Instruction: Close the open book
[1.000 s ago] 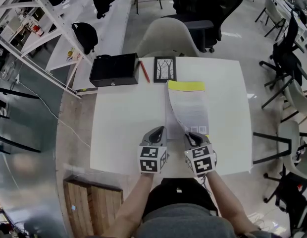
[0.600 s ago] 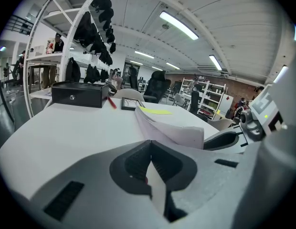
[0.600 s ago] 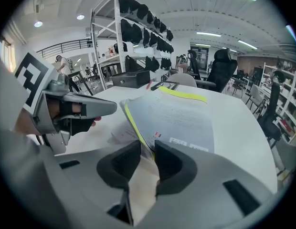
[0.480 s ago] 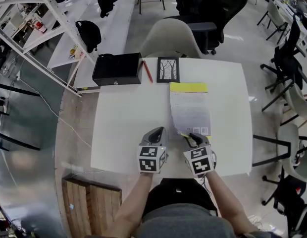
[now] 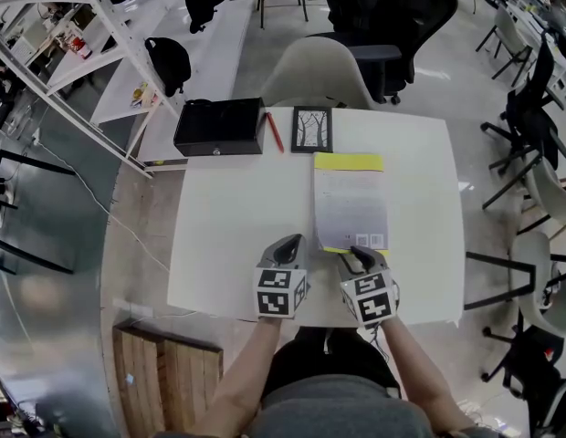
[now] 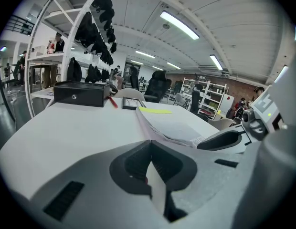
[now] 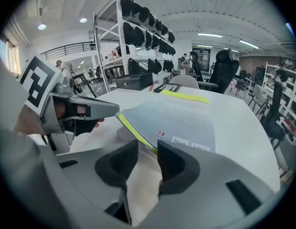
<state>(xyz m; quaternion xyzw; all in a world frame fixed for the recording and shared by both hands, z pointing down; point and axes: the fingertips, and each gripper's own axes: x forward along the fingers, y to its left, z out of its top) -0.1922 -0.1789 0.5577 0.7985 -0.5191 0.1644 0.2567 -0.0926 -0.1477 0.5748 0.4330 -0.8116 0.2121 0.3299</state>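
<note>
The book (image 5: 351,201) lies flat on the white table (image 5: 228,217), looking closed, so the right gripper (image 5: 358,255) seems done with it: its jaws have just been opening, the near corner loose between them (pads not pressing). The left gripper (image 5: 288,245) rests alongside, jaws together on nothing

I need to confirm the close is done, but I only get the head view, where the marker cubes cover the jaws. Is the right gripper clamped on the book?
Observer: No. The right gripper has its jaws apart, having just been opening; the yellow-edged corner of the book lies at the gap, not pressed.
Operator: And the left one?
Observer: The left gripper has its jaws together, with nothing between them.
Operator: Book flat?
Observer: Closed, though its near corner looks slightly raised off the table.
</note>
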